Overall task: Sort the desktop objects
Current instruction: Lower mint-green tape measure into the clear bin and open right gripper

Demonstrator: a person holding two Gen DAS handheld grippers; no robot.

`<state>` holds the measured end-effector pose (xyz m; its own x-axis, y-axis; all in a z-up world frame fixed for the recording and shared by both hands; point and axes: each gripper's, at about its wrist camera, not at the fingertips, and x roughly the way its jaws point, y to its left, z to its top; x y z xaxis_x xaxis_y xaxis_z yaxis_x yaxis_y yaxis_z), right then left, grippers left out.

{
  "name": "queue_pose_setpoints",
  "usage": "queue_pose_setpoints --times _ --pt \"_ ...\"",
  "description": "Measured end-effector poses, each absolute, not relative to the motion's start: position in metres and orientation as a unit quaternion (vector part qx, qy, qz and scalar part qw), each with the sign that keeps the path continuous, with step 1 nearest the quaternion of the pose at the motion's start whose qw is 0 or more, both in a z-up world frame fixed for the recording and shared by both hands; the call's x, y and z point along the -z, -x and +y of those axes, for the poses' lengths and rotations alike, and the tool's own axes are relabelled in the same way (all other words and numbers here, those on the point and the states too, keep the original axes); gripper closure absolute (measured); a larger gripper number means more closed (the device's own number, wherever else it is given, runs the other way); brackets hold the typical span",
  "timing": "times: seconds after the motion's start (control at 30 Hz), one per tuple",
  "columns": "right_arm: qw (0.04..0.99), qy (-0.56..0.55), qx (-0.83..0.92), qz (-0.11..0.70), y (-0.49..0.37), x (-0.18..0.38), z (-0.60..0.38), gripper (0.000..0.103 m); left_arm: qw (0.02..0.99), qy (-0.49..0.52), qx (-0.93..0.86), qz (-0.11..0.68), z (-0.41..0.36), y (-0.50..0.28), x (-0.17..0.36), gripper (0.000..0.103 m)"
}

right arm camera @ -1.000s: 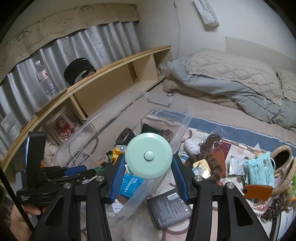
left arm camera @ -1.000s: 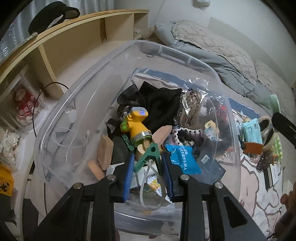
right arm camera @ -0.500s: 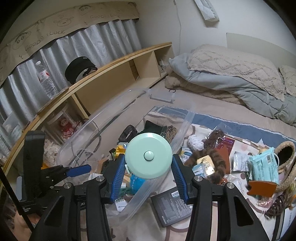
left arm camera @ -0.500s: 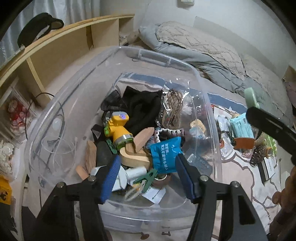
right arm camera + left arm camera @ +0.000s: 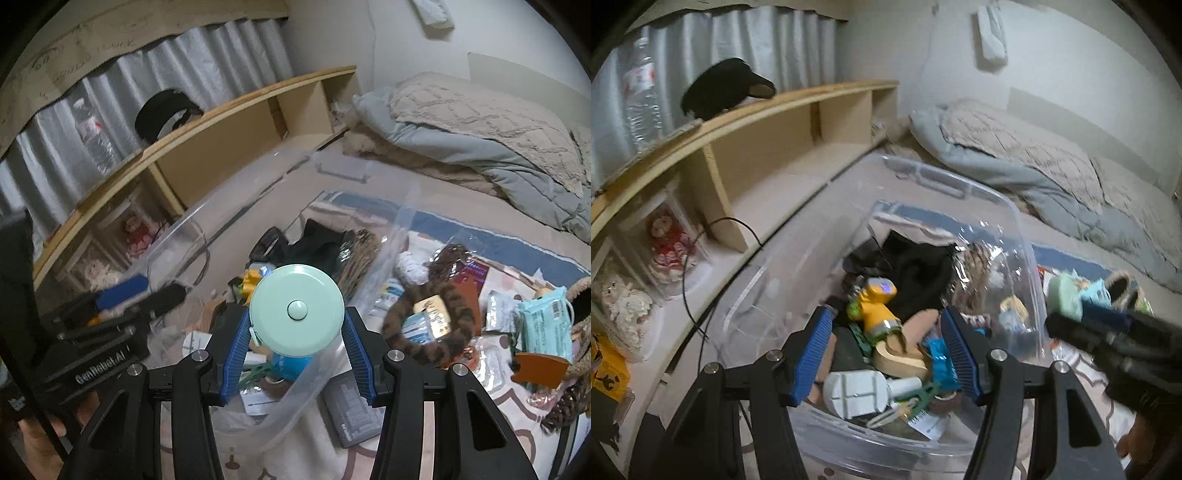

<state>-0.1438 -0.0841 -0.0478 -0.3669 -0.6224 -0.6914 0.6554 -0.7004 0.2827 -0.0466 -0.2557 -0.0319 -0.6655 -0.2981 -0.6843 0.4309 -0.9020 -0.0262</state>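
The right claw (image 5: 297, 341) grips a round mint tape measure (image 5: 297, 310) above the clear bin's (image 5: 404, 218) rim, seemingly ready to drop it in, while the left claw (image 5: 886, 354) hangs open and empty over the bin.

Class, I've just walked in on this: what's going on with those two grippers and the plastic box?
A person is sorting clutter into a clear plastic box, a gripper in each hand. The right gripper is shut on a round mint-green tape measure above the box's near edge. The left gripper is open and holds nothing, hovering over the box's contents, where a green clip lies. More items lie outside on the bedding.
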Motion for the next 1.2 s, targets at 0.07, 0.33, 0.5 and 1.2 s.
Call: queue_pose_setpoints --times 0.07,0.33,0.5,1.2 --pt "0.392 -0.421 0.817 0.030 0.141 0.052 -0.092 0.052 0.215 -0.340 0.910 0.096 -0.261 0.041 0.027 0.042" --pt "0.398 -0.451 0.797 0.052 0.132 0.060 -0.112 0.052 0.246 -0.320 0.905 0.137 -0.285 0.030 0.023 0.042" --pt "0.400 -0.470 0.785 0.055 0.129 0.065 -0.121 0.052 0.253 -0.323 0.901 0.140 -0.290 0.028 0.025 0.042" --pt "0.373 -0.521 0.765 0.068 0.125 0.081 -0.138 0.052 0.268 -0.319 0.903 0.099 -0.287 0.023 0.025 0.042"
